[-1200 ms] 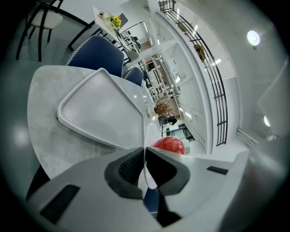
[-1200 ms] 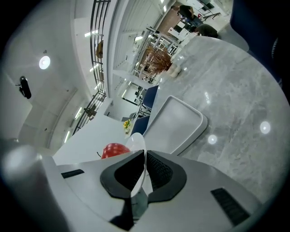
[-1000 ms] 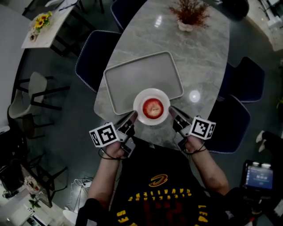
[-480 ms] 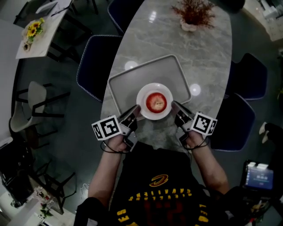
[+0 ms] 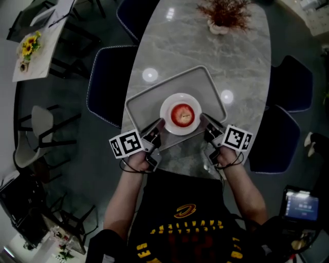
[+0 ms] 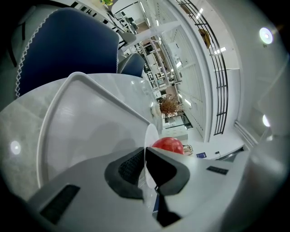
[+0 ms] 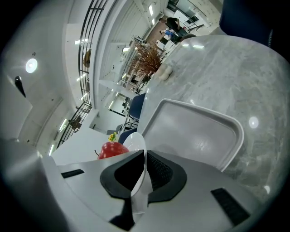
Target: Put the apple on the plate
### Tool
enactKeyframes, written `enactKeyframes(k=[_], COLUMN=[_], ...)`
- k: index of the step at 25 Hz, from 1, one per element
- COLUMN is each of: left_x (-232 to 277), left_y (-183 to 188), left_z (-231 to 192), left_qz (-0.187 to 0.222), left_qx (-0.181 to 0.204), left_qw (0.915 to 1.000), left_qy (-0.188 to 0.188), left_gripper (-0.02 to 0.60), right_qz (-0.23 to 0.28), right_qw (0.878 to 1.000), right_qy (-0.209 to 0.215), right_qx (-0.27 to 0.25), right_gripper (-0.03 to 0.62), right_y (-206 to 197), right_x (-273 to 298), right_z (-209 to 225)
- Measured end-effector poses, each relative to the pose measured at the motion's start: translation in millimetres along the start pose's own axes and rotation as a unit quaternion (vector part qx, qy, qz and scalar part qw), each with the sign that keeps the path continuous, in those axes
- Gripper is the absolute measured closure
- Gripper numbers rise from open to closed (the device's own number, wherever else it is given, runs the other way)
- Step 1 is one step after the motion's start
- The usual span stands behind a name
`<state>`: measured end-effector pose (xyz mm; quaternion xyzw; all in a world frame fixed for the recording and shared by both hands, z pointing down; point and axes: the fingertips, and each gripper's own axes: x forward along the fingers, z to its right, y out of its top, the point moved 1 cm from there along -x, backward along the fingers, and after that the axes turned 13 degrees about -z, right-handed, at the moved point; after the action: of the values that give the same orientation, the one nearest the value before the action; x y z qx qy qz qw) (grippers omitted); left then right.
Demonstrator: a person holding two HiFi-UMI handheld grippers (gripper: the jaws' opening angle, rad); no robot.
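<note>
Clamped thin on the white plate (image 5: 180, 97), the left gripper (image 5: 158, 125) has both dark pads shut on the plate's left rim; its own view shows the gripper (image 6: 145, 165) with the plate (image 6: 148, 136) edge-on between the jaws. The marker cube (image 5: 126, 144) rides behind, over the person's left hand.

To the left stand a side table with sunflowers (image 5: 26, 49) and a blue chair (image 5: 105, 77) tucked against the marble table (image 5: 205, 56). On that table lies a grey tray (image 5: 154, 92).

The apple (image 5: 182, 114), red, sits in the middle of the plate and shows past the jaws in the left gripper view (image 6: 167, 145) and the right gripper view (image 7: 111, 149). A second ago the plate hung across the tray's near edge, mostly over bare marble. Now it is further in, mostly over the tray, only its near rim crossing that edge. Whether it touches the tray I cannot tell. Both grips are unchanged.

The right gripper (image 5: 204, 119) is likewise closed on the plate's right rim, and in its own view the gripper (image 7: 144, 167) pinches the plate (image 7: 135, 140) with the tray (image 7: 190, 131) beyond. Its marker cube (image 5: 237, 138) sits over the right hand.

At the table's far end stands a dried plant (image 5: 224, 13) in a pale pot.

The person's black shirt carries a yellow emblem (image 5: 184, 209) and yellow lettering (image 5: 180, 226), too blurred to read. The cubes bear only square black-and-white patterns.
</note>
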<state>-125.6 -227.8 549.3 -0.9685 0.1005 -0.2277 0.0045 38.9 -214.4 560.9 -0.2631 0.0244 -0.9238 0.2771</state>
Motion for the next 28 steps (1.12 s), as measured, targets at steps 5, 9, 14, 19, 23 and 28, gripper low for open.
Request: enactKeyframes(k=[5,9,14,19,23,28], left_x=[5.0,8.8,10.9,16.6,17.5,22.9], left_y=[-1.2,-4.9,-10.7,-13.6,-15.3,6.6], left_z=[-8.9,-16.0,-25.3,-34.4,-34.7,-52.4], left_qz=[-0.009,-0.016,-0.026,-0.027,-0.028,-0.026], left_qx=[-0.013,-0.020,-0.023,-0.031,-0.037,-0.030], left_qw=[0.9999,0.9996,0.9990,0.9982,0.9975,0.9960], left_qy=[0.005,0.011,0.029,0.045,0.053,0.080], left_gripper=[0.563,0.563,0.563,0.563,0.563,0.563], right_qz=[-0.006,-0.012,-0.037,-0.050,-0.057,-0.075], right_qw=[0.999,0.999,0.997,0.996,0.994,0.992], right_qy=[-0.035,-0.035,-0.071,-0.080,-0.092,-0.102], right_qx=[0.006,0.034,-0.003,-0.008,-0.009,-0.012], right_gripper=[0.566,0.566,0.566,0.566,0.566,0.566], right_y=[-1.1,-7.4,-9.0,-9.6,-7.7,5.6], right_x=[-1.2,1.9,2.2,4.0,4.0,32.8], right_z=[11.9,15.9,21.8,27.1,26.5,38.3])
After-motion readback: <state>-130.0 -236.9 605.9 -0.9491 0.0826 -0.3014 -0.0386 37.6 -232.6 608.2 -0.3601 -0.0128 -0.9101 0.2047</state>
